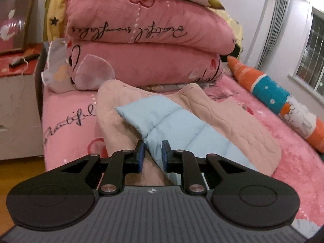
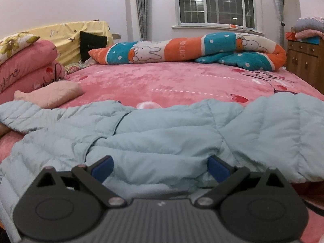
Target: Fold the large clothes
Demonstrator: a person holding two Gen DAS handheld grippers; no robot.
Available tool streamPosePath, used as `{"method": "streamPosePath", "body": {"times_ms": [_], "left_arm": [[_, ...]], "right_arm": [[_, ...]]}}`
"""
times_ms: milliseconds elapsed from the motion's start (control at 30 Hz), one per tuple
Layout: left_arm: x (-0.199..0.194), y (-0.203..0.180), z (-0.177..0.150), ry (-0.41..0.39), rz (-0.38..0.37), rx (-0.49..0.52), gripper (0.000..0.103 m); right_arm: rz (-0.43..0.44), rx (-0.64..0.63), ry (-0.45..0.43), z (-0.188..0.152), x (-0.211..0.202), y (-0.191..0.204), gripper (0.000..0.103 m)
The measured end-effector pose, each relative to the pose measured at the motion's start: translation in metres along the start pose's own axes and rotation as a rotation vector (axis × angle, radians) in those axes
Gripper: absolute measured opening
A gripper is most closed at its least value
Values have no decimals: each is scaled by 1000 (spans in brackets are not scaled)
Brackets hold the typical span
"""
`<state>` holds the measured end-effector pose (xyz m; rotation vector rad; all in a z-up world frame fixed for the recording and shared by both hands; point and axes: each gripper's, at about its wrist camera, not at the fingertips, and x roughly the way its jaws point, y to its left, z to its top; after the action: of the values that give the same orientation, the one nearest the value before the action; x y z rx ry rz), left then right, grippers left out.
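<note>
Left wrist view: the left tongs (image 1: 153,154) are clenched on the sleeve of the pale blue quilted puffer jacket (image 1: 172,121), which lies across a pink quilted garment (image 1: 243,125) on the pink plush bed (image 1: 66,121). Right wrist view: the right tongs (image 2: 161,169) are spread wide, released, just over the jacket's body (image 2: 162,133) lying flat along the bed's (image 2: 172,81) near edge.

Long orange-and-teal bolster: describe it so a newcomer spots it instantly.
Start at the barred window; directly below it, along the far edge of the pink bed, lies the bolster. Unlike the pink quilts stacked at left, it has orange and teal bands with white rabbits.
</note>
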<state>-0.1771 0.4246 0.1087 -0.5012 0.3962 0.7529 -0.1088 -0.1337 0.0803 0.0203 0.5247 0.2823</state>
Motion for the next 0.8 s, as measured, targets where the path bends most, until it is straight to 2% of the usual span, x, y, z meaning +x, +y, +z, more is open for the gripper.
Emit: {"method": "streamPosePath", "body": {"times_ms": [67, 167, 233, 333, 567, 633, 700, 800], "left_arm": [[1, 6, 1, -9, -25, -23, 21], [-10, 12, 2, -31, -56, -63, 41], [-30, 1, -9, -71, -64, -63, 59], [-41, -2, -13, -76, -116, -94, 64], [-23, -8, -15, -19, -138, -128, 60], [-20, -16, -15, 1, -151, -115, 53], [-12, -18, -15, 16, -129, -117, 47], [-2, -18, -13, 26, -110, -136, 46]], "right_arm": [[-6, -6, 2, -1, 1, 1, 99], [-9, -12, 3, -1, 1, 1, 99], [-11, -14, 6, -2, 2, 1, 100], [-11, -21, 12, -3, 3, 2, 100], [-3, -8, 11, 0, 3, 2, 100], [-3, -4, 3, 1, 3, 2, 101], [-4, -14, -8, 1, 2, 3, 102], [-7, -29, -14, 1, 2, 6, 102]]}}
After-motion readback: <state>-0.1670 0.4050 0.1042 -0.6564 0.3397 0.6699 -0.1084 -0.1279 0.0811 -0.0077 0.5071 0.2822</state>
